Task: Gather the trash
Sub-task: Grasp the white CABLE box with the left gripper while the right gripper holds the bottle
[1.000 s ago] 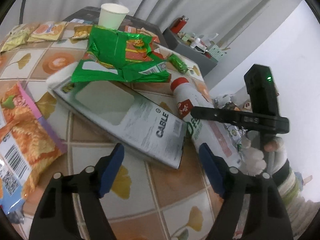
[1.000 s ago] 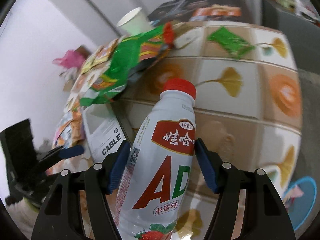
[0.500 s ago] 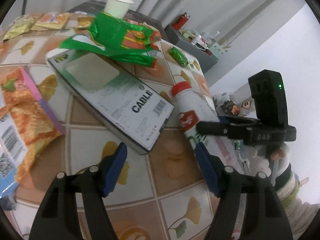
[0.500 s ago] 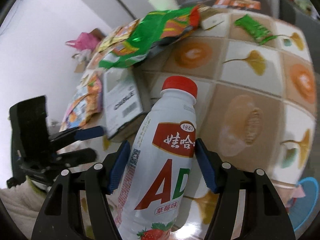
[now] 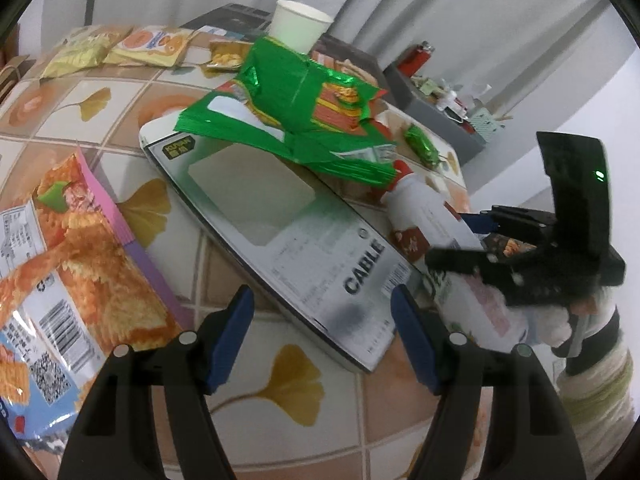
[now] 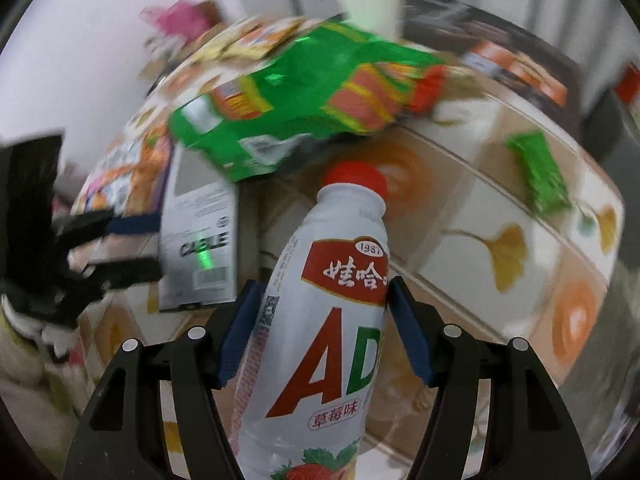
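Milk bottle (image 6: 320,320) clamped in right hand-held gripper (image 6: 322,328); left hand-held gripper (image 5: 322,332) wide, empty; best keep bottle level, clear of cable box (image 5: 280,216).

A tiled table in a pale, curtained room

The table (image 5: 132,92) bears ginkgo-leaf tiles; a grey curtain (image 5: 400,4) hangs far behind, a white wall (image 5: 580,92) stands right, beside a cluttered grey cabinet (image 5: 432,116).

White bottle (image 6: 320,320), red cap (image 6: 354,174); green, seemingly striped wrapper (image 6: 304,96).
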### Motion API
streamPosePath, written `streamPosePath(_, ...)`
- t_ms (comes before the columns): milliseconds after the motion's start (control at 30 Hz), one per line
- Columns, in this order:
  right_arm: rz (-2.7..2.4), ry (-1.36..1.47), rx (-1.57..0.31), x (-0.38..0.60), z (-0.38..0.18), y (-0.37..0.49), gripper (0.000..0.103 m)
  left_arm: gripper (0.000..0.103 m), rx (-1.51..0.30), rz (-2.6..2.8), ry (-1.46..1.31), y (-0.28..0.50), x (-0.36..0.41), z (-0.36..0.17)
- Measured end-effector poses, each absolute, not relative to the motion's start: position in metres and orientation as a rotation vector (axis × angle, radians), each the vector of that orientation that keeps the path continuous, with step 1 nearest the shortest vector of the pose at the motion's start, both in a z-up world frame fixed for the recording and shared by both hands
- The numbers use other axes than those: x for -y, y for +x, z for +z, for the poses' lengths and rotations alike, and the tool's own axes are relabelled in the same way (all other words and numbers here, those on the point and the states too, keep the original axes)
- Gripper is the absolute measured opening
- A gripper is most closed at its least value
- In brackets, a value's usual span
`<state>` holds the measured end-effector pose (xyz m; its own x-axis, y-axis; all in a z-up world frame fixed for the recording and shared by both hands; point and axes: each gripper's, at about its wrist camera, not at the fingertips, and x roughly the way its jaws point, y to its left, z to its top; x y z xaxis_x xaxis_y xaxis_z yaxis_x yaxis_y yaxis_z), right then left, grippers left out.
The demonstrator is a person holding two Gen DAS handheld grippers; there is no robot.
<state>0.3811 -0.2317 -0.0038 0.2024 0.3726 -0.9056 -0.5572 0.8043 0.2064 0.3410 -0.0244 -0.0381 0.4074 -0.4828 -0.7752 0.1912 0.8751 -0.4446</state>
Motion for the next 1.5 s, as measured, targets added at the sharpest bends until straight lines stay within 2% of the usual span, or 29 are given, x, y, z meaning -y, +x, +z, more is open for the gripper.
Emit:
streamPosePath(267, 0.821, -0.346, -1.19, 0.206, -0.004, 0.359, 0.061, 0.068, -1.088, -0.449, -0.296, 0.337, 0.024, -0.044)
streamPosePath(500, 0.852, -0.346, -1.177, 0.2, -0.001, 0.335, 0.061, 0.068, -1.099, -0.469, -0.297, 0.32, 0.021, -0.044)
streamPosePath(867, 0.883, -0.286, -1.133, 0.201, 0.001, 0.239, 0.062, 0.068, -1.155, -0.532, -0.237, 0.234, 0.003, -0.037)
streamPosePath(1133, 0.882, -0.049, -1.131, 0.2, -0.007, 0.166, 0.062, 0.069, -1.181, -0.495, -0.255, 0.191, -0.031, -0.033)
streamPosePath(1333, 0.699, 0.235, -1.117, 0.226, -0.013, 0.162, 0.062, 0.076, -1.154, -0.41, -0.25, 0.208, -0.027, -0.032)
streamPosePath(1500, 0.54, 0.34, -1.097, 0.259, -0.011, 0.163, 0.061, 0.079, -1.149, -0.361, -0.194, 0.222, -0.009, -0.031)
